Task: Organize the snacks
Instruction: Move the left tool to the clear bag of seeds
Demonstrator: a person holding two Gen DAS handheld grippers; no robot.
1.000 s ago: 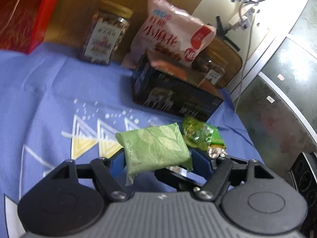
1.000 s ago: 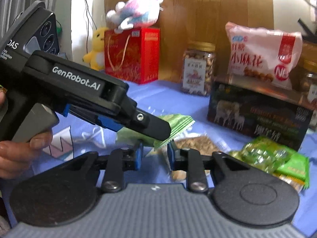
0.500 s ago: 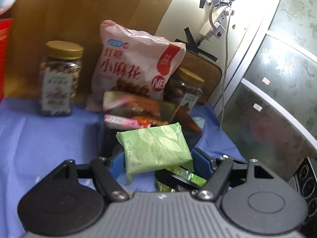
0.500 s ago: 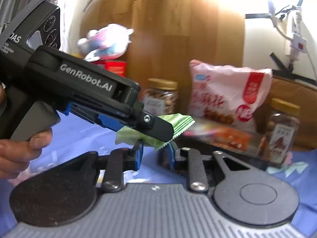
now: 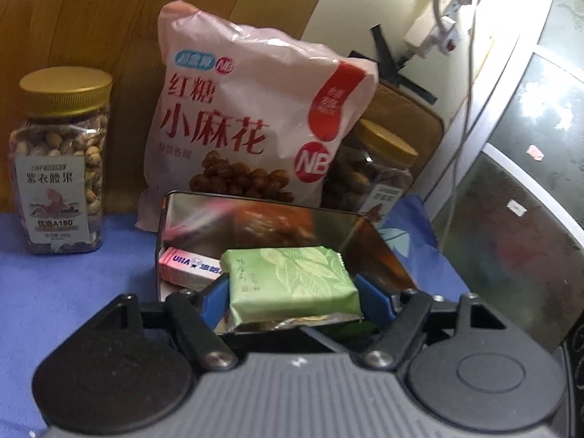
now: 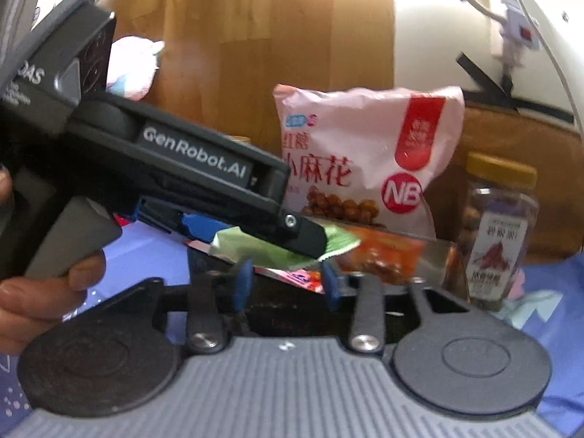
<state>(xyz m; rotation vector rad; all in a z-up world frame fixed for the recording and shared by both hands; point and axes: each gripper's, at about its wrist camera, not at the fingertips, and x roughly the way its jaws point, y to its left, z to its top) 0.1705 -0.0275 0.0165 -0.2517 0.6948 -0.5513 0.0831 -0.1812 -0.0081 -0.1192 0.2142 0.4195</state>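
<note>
Above the open mirror-lined tin box [image 5: 379,233], where blue cloth lay earlier, the left gripper [image 5: 292,292] clamped a flat green foil snack packet [image 5: 292,284], long axis crosswise; the right gripper [image 6: 284,284], jaws just widened, held nothing.

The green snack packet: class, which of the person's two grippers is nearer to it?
Left. The left gripper clamps the green snack packet between its fingers above the open tin. The right gripper sits just below it, jaws apart and empty, having just opened.
</note>
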